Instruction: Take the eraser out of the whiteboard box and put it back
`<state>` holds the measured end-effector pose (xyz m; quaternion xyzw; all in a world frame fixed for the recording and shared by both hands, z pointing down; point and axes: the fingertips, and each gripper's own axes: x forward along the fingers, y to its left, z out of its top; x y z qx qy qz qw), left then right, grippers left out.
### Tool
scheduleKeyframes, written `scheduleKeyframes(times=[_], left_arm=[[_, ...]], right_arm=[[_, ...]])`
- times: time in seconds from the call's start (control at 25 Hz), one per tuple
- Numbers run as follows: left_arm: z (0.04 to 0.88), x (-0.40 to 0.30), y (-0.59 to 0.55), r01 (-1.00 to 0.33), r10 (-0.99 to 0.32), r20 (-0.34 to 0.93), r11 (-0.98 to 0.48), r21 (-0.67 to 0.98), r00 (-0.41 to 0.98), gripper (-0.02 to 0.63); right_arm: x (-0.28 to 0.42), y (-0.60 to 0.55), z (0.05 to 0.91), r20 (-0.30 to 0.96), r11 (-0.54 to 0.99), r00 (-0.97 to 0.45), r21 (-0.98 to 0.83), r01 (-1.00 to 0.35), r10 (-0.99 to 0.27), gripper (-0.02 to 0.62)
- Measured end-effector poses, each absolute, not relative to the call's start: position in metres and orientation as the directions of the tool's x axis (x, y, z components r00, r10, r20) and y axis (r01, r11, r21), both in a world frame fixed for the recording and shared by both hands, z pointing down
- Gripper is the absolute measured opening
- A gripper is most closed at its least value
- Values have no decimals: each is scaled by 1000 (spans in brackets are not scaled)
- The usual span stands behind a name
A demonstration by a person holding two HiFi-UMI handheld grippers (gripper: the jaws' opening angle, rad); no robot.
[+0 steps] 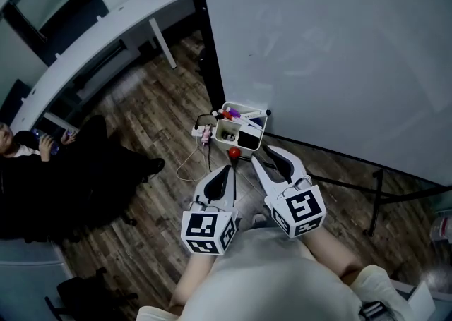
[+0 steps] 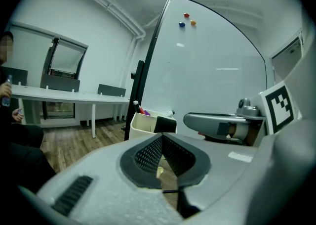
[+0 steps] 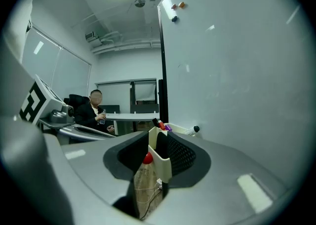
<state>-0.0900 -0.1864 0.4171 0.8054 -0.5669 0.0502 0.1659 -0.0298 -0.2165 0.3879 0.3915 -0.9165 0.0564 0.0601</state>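
Eraser: the black eraser point(image 1: 248, 141) sat inside the whiteboard box point(image 2: 141, 125), at the end nearest the grippers.
Box: it hung at the foot of the whiteboard point(image 1: 339, 44), with markers point(image 1: 235, 113) at its far end.
Left gripper point(image 1: 227, 169): jaws together and empty, short of the box.
Right gripper point(image 1: 262, 154): jaws apart, gripping nothing, their tips just beside the box, whose wall showed between them.

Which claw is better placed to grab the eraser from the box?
Right. The right claw is open at the box, beside the eraser; the left claw is shut, further back.
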Motion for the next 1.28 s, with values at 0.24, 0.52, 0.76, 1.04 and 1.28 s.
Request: scheduleKeyframes(times=[0.24,0.52,0.76,1.04,1.28], left_arm=[[421,-91,-200,-937,-903,275,-276,215,329,2],[426,-96,-212,-947,-910,288,-244,209,298,2],[430,-101,-221,-952,-911,302,-224,208,281,2],[430,-100,-226,-953,-911,304,-222,207,279,2],[430,-101,-228,-952,-912,301,-222,210,280,2]], right_arm=[[-31,-237,394,173,706,-702,-49,-706,-691,181],[-38,-254,402,193,737,-728,-37,-675,-658,227],[-45,-266,404,197,750,-738,-23,-661,-645,230],[-48,-270,407,208,754,-739,-13,-657,-641,211],[-47,-271,408,210,749,-733,-2,-662,-647,169]])
